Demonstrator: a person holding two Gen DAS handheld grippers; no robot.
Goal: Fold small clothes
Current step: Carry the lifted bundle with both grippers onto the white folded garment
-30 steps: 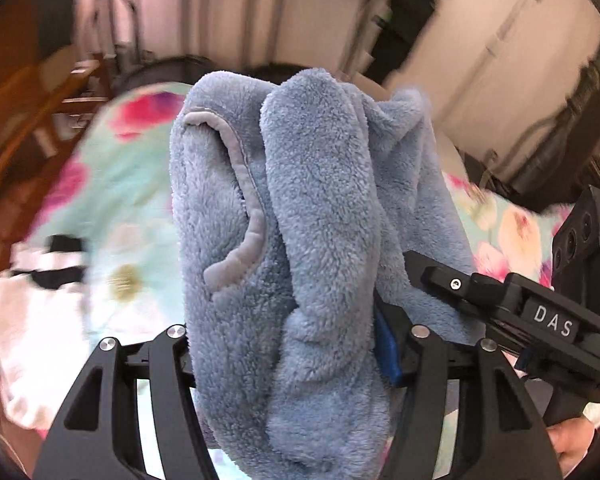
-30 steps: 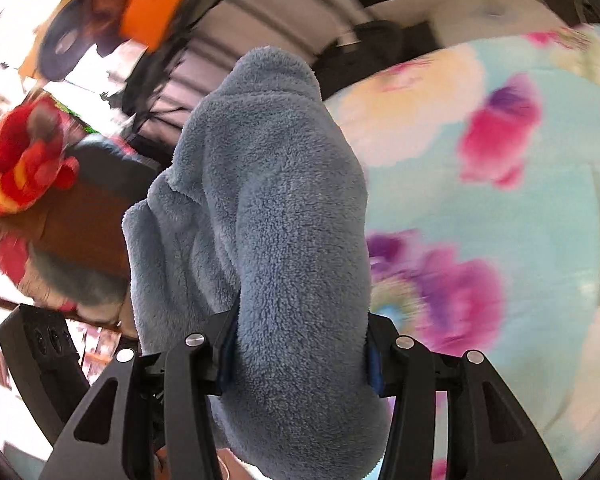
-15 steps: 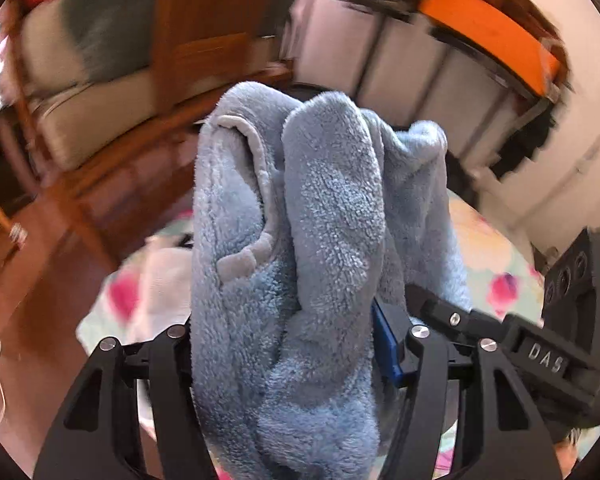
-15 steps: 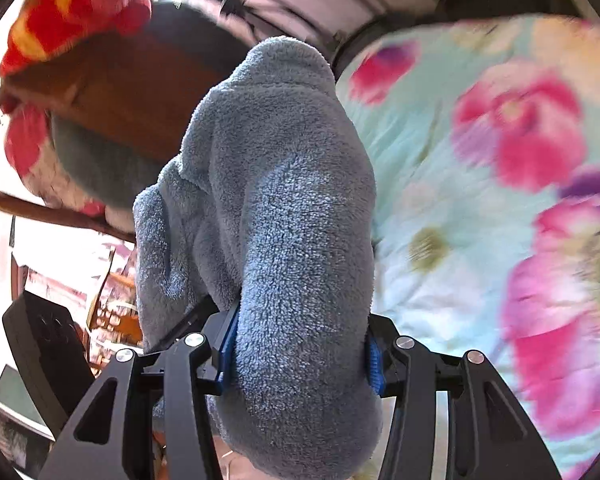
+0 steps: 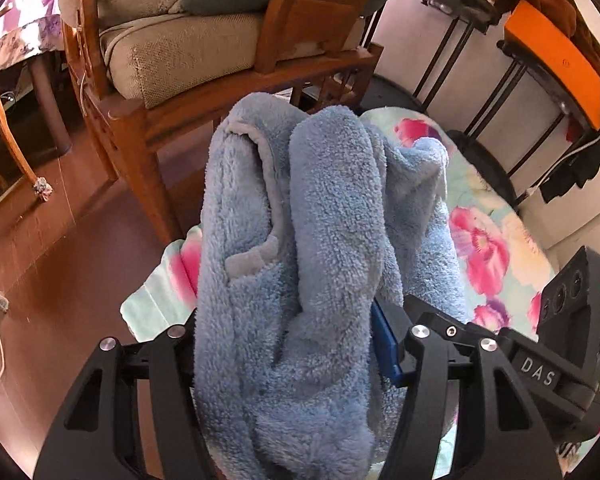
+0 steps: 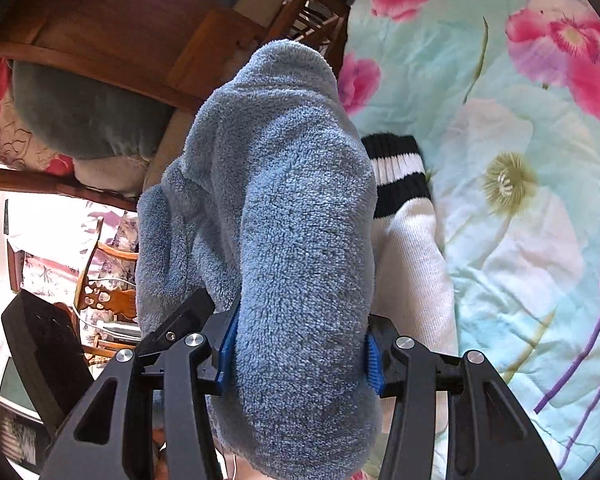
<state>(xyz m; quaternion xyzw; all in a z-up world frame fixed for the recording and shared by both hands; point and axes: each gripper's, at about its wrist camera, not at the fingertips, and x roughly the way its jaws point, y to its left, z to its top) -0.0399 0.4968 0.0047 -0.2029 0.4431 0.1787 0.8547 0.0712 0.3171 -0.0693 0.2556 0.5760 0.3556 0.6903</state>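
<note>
Blue fleece garment [image 5: 300,264] bunched between both claws' fingers.

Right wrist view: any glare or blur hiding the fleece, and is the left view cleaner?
Right wrist view: blue fleece garment is sharp, but the window area at the left edge is blown out white. Left wrist view: evenly lit and sharp on the fleece; fisheye bends the wooden chair and rack at the rim.

A lived-in home room. A wooden armchair [image 5: 204,52] with beige cushions stands beyond the left hand-held gripper [image 5: 296,344] on a reddish-brown floor [image 5: 52,264]. A floral quilt [image 6: 500,160] spreads right of the right hand-held gripper [image 6: 300,356], and a metal rack [image 5: 512,80] holds household clutter.
</note>
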